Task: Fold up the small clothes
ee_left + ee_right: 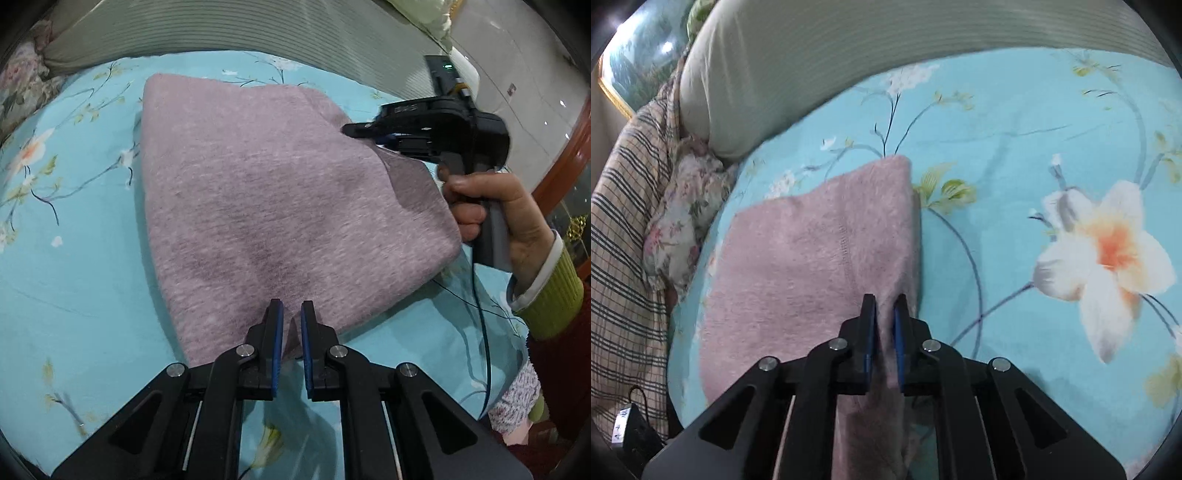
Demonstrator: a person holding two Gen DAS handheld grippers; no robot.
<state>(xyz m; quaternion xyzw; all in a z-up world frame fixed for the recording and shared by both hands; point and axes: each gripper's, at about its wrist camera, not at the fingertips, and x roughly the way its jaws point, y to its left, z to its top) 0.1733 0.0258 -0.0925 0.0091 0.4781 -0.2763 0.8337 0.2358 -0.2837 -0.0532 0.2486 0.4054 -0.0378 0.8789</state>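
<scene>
Garment [266, 192]: fuzzy mauve-pink knit, folded over.

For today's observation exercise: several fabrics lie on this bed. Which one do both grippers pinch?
The fuzzy pink garment: the left gripper and the right gripper each clamp its edge. The floral sheet, grey pillow and plaid cloth lie untouched.

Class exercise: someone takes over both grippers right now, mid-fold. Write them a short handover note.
Left gripper: shut on the near edge of the pink garment.
Right gripper: shut on the garment's right edge.
The garment lies on the blue floral bedsheet, partly lifted at both grips.
Done: it looks folded at least once.
Left: carry the held edges across, lay them flat, let go.
</scene>
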